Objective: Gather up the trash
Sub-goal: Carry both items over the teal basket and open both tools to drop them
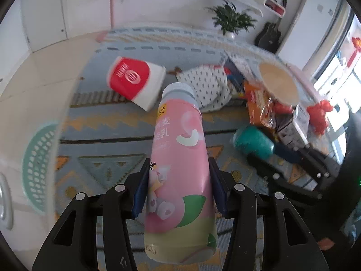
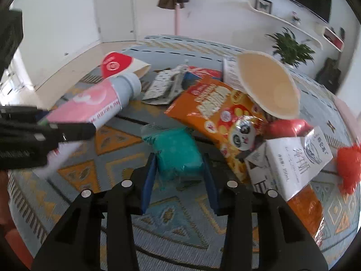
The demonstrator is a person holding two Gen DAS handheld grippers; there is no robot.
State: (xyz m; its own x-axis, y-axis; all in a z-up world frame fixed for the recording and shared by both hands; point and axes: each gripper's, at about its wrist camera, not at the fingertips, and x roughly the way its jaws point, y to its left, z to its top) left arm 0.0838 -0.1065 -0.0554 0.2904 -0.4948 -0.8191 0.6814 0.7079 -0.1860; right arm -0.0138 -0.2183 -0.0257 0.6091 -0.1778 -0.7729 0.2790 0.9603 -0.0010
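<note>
Trash lay scattered over a patterned rug [image 2: 180, 221]: a pink bottle [image 1: 180, 180], a teal packet [image 2: 178, 153], an orange snack bag [image 2: 209, 110], a milk carton [image 2: 293, 164], a paper bowl [image 2: 268, 83] and a red-and-white cup [image 1: 135, 81].

The left gripper [image 1: 179, 185] had its jaws closed on the pink bottle, the blue pads pressing its lower body from both sides, cap pointing away and up. Judging by the unbent walls, the bottle was stiff plastic, probably empty and light; its glossy label looked slippery, so a hold low on the wide part seemed sound. A green basket [image 1: 38, 164] showed at the near left, partly behind a blurred edge, and was likely where the bottle belonged.

The right gripper [image 2: 178, 171] was spread wide, its fingers standing on either side of the teal packet; whether the pads touched it could not be told. The packet looked soft and crinkly, a thin wrapper that would crush and weigh almost nothing. Taking it across the middle bulk would probably serve better than by a loose edge, which might slide out.

To the right, the orange snack bag lay under the paper bowl, touching the milk carton. The red-and-white cup lay on its side at the far left.
</note>
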